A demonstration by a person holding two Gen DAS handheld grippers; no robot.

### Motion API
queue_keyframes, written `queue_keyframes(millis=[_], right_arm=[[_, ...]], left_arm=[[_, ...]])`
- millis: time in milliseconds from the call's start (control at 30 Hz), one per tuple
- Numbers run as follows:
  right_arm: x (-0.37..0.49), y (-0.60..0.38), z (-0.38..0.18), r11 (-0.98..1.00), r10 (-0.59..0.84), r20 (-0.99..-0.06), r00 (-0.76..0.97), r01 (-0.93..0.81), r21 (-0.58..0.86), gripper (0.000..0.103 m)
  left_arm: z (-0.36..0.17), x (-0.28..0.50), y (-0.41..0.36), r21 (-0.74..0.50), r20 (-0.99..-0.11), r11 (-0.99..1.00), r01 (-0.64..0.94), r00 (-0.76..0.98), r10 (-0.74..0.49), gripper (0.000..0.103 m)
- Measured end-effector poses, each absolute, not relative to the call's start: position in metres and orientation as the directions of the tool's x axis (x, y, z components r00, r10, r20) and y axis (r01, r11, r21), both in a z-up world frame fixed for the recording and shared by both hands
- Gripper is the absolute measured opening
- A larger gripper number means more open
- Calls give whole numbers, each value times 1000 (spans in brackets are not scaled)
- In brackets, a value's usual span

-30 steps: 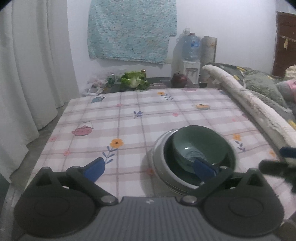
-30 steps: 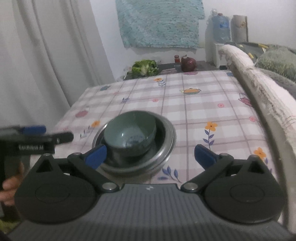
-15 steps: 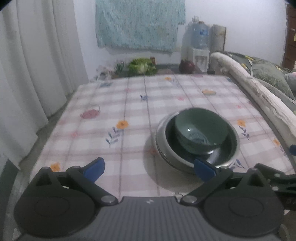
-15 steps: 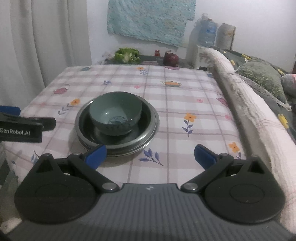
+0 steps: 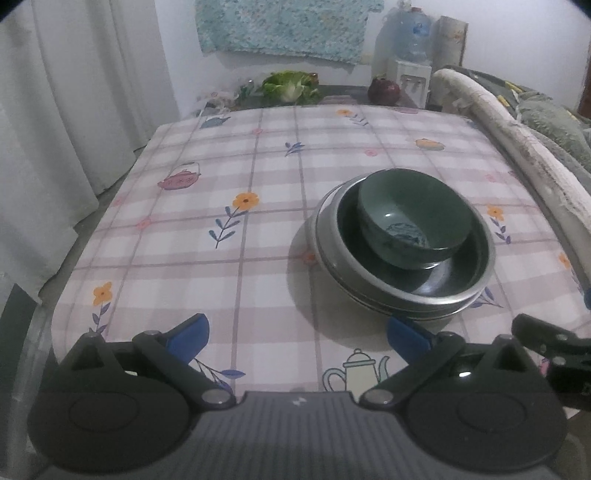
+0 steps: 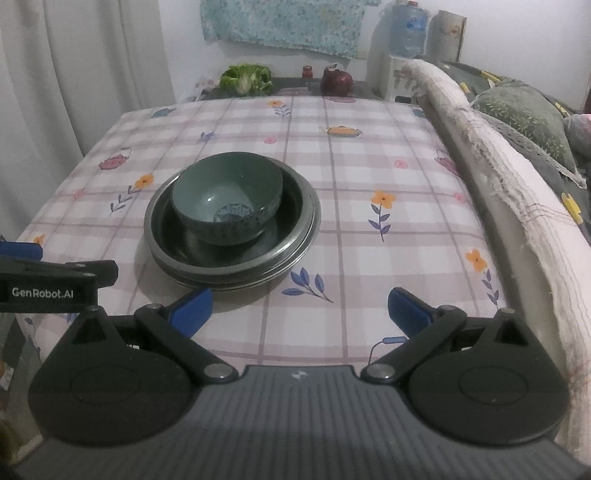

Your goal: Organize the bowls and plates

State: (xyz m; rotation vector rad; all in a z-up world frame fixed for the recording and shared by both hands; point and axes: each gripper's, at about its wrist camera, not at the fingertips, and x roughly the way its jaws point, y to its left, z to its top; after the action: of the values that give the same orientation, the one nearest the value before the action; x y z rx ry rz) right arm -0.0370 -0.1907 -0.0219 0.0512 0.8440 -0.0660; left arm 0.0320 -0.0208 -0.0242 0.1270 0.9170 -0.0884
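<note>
A green bowl (image 5: 412, 221) sits upright inside a dark dish (image 5: 443, 275), which rests on a stack of metal plates (image 5: 325, 236). The stack stands on the tabletop (image 5: 258, 236), which is covered by a checked cloth with flowers and teapots, nearer the near edge than the far one; in the left wrist view it lies toward the right edge.

The left claw (image 5: 297, 334) hangs over the near edge with its blue fingertips (image 5: 188, 334) wide apart and nothing between them. The right claw (image 6: 299, 310) is likewise spread apart and empty above the near edge, its left fingertip just short of the plates' rim without touching. Each claw's body shows at the side of the other's view.

Beyond the far edge stand a leafy cabbage (image 6: 245, 77), a dark red round object (image 6: 336, 81) and a water bottle (image 6: 408, 27). White curtains (image 5: 74, 110) hang past the left edge, and a pale rolled blanket (image 6: 498, 177) runs along the right edge.
</note>
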Motion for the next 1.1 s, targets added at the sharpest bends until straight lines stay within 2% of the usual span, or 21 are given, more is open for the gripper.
queue_keyframes(millis=[1100], right_arm=[[-28, -199, -31, 993, -37, -773, 633, 110, 43, 102]], left_arm=[[-30, 36, -25, 95, -815, 987, 133, 580, 0, 103]])
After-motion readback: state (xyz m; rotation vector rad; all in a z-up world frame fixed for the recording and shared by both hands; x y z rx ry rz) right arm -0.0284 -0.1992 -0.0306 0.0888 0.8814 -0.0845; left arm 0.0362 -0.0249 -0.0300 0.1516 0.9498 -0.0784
